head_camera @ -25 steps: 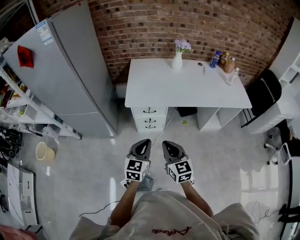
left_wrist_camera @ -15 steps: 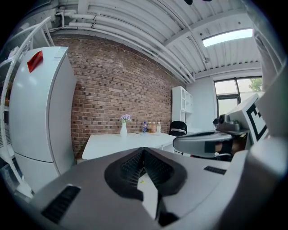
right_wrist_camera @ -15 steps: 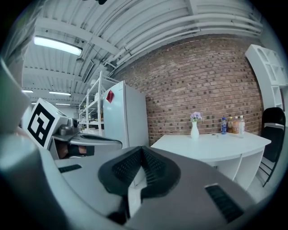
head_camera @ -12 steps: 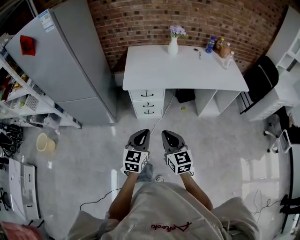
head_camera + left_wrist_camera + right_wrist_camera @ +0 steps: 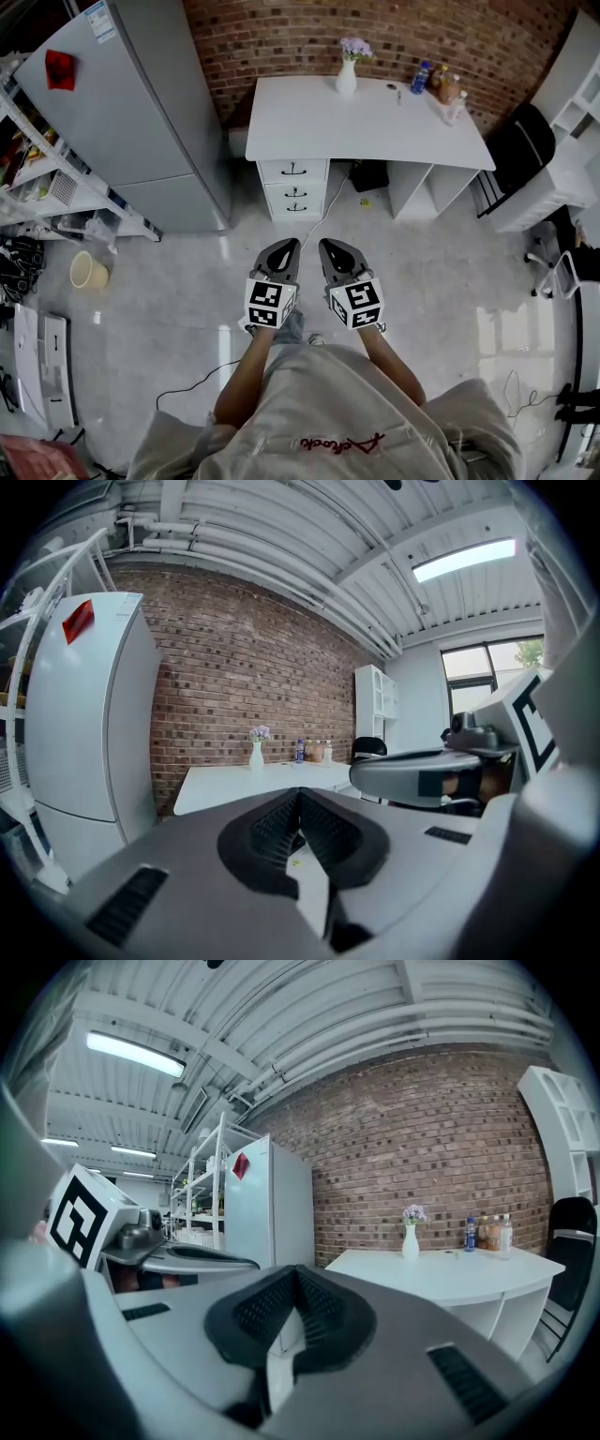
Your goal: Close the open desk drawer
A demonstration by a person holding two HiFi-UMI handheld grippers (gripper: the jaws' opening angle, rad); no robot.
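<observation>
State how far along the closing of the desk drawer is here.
Nothing looks done yet. In hand: left gripper and right gripper, both shut and empty, held over the floor, short of the desk. Left: reach the drawers and push the open one in.

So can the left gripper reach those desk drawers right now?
Probably not yet: the left gripper hangs over the floor, well short of the desk drawers. The way looks free; stepping closer should do.
</observation>
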